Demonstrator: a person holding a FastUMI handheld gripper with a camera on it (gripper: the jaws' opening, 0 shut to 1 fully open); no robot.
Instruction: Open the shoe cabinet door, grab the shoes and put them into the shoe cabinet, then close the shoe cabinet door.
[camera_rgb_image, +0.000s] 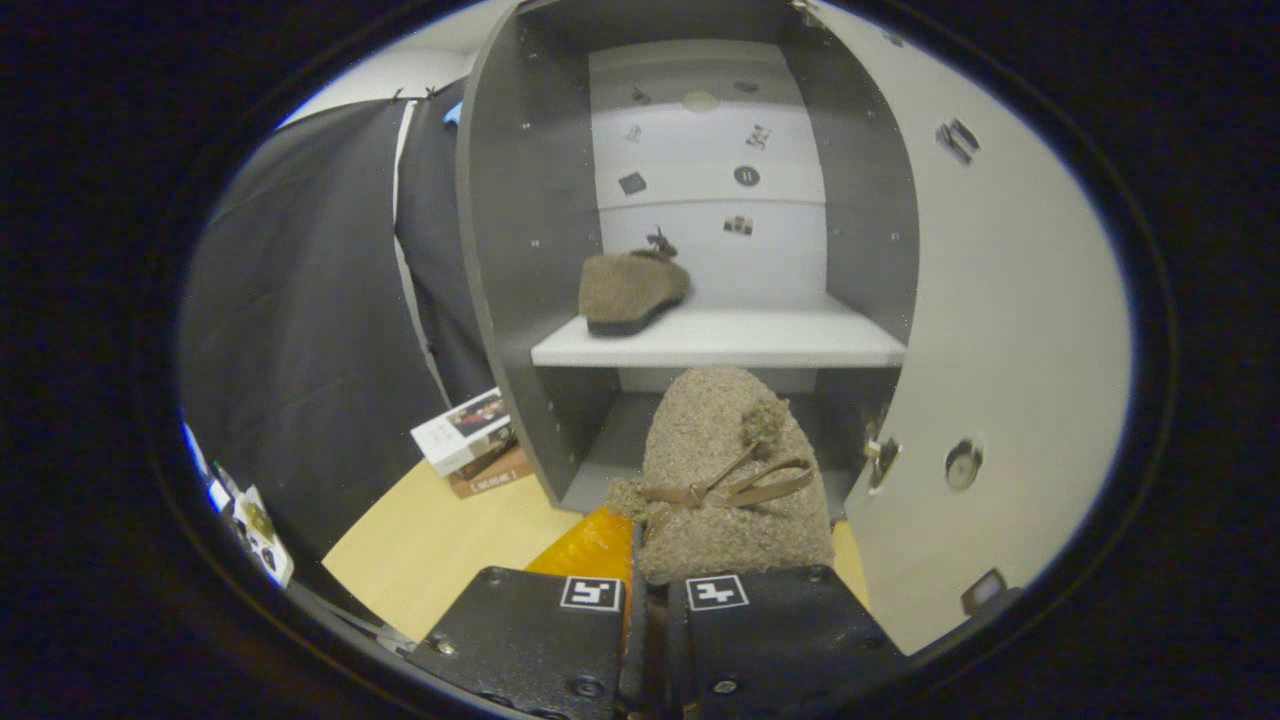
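With the shoe cabinet (520, 250) standing open ahead of me, my gripper (650, 600) has a fuzzy brown shoe (735, 470) clamped by its near edge, my two fingers drawn almost together with only a thin slot between them where the shoe's rim sits. Its toe points away from me, toward the lower compartment, and a thin leather bow (730, 487) lies flat across its top. Up on the white shelf (720, 345) sits the second shoe (630, 290), same fuzzy brown, dark sole showing, resting toward the left side of the upper compartment. Swung wide to the right is the cabinet door (1000, 330), pale, with a round knob (962, 463) on its face. Below me there's the light wooden floor (440, 540), and just left of the cabinet's base a small stack of books (475, 440) lies against the black cloth.
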